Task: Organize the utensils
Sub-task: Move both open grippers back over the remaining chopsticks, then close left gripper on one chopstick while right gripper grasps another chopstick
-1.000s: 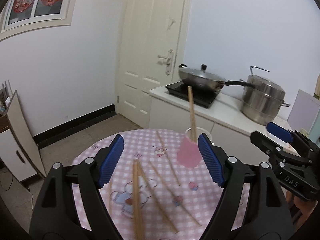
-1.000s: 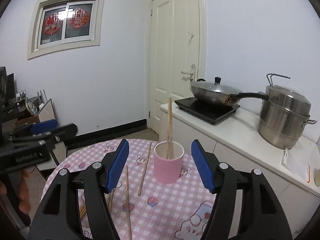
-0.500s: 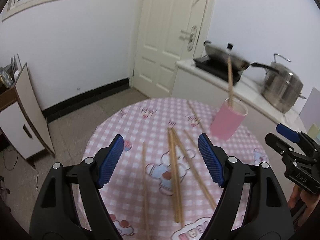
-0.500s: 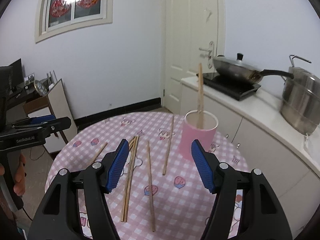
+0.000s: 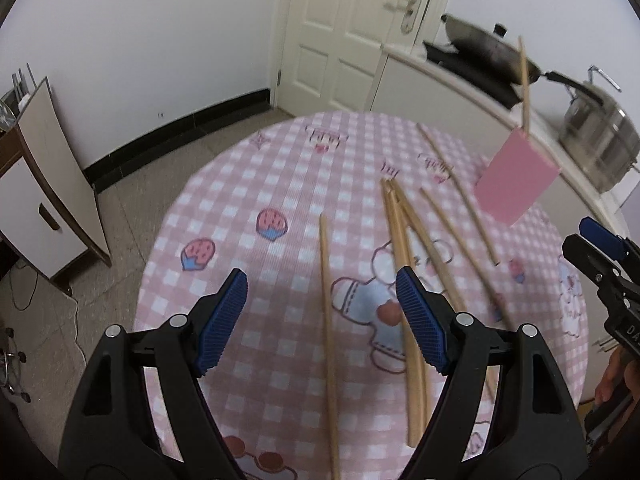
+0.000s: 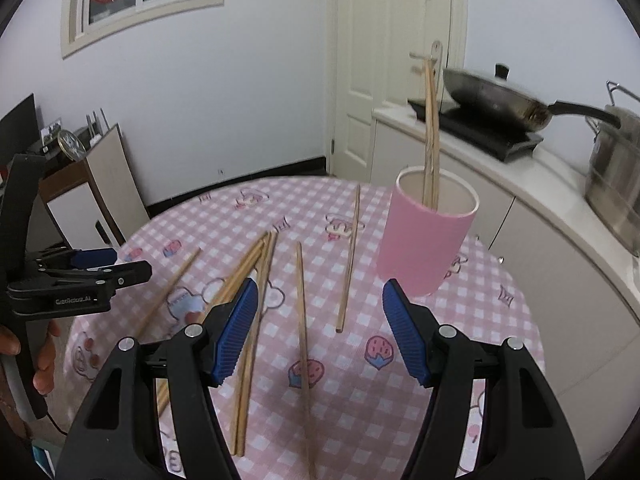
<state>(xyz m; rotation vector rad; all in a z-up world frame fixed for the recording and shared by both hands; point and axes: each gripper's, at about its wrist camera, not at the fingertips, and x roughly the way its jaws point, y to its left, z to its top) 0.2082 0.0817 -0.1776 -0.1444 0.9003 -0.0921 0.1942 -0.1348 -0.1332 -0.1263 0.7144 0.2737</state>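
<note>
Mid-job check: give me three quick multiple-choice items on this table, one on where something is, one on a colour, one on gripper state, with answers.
1. Where do the upright chopsticks stand?
A. Inside the cup
B. On the stove
C. In the left gripper

2. What colour is the cup's outside?
A. Blue
B. Pink
C. Green

3. How is the right gripper now?
A. Shut on a chopstick
B. Shut on the cup
C. Open, holding nothing

Answers:
1 A: in the right wrist view the sticks rise out of the cup's open mouth.
2 B: its wall is plain pink and its inside pale.
3 C: its blue pads stand wide apart above the checked tablecloth, and the loose chopsticks lie flat on the cloth, untouched.
</note>
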